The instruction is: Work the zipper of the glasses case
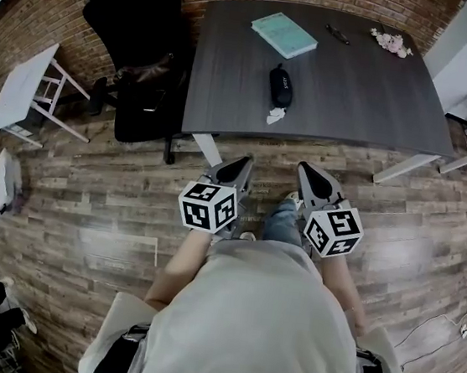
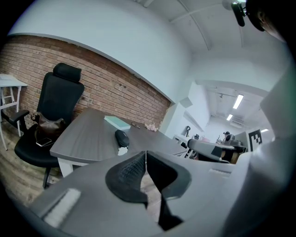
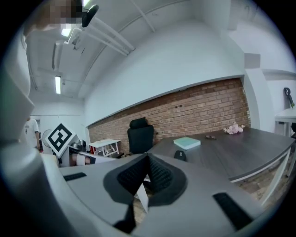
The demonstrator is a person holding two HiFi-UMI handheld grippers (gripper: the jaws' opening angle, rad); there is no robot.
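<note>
The black glasses case lies lengthwise on the dark grey table, near the front edge on the left, with a small crumpled white scrap touching its near end. Whether its zipper is run shut or open is too small to tell in any view; the case reads only as a dark oblong lump.

Farther back on the table are a teal book, a small dark pen-like thing and a sprig of pink flowers, all well apart from the case, so there is free room around it for two tools.

The person stands back from the table on the wooden floor. The left gripper and the right gripper are held side by side at waist height, both pointing toward the case. Each gripper view shows its ribbed pads meeting at the tips with nothing between them, so both are closed and empty. Held this far off, neither can reach the zipper; the stance would suit someone about to step in as well as someone who has stepped away.

A black office chair stands off the table's left corner.
</note>
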